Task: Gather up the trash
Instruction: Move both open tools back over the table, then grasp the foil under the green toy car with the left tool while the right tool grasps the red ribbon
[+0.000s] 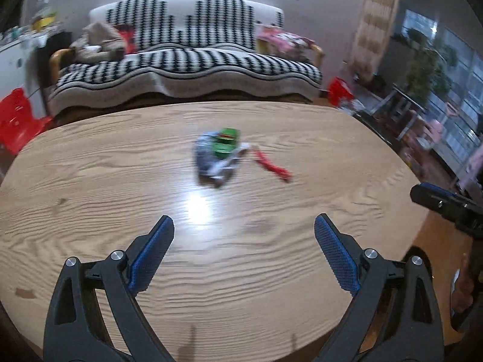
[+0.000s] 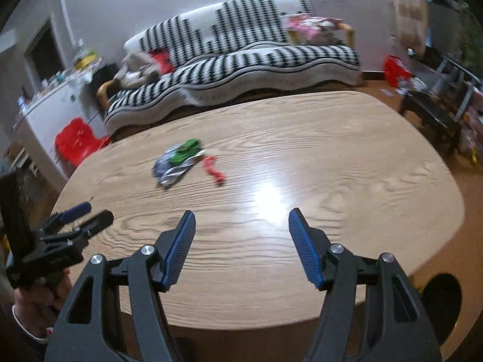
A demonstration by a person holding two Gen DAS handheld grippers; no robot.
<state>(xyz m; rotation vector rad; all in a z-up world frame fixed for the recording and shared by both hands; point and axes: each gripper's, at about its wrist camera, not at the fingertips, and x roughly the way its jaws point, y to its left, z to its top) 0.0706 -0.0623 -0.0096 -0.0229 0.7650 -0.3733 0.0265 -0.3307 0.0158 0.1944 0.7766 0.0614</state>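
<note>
Trash sits on the table (image 1: pixel 90 163) in one small cluster: a crumpled silver wrapper (image 1: pixel 215 163), a green packet (image 1: pixel 226 141) lying on it, and a red strip (image 1: pixel 271 164) just beside it. Two grippers hover over the table's near edge, well short of the cluster. Left gripper (image 1: pixel 244 230) gapes wide, holding nothing. Right gripper (image 2: pixel 241 224) is likewise spread and bare.

My claws hang over a rounded wooden table (image 1: pixel 90 187). Ahead of my left claw, out past its open fingers, lies a crumpled wrapper pile (image 1: pixel 219 154), blue, silver and green. Just to its right lies a red scrap (image 1: pixel 271 166), barely apart from it.
</note>
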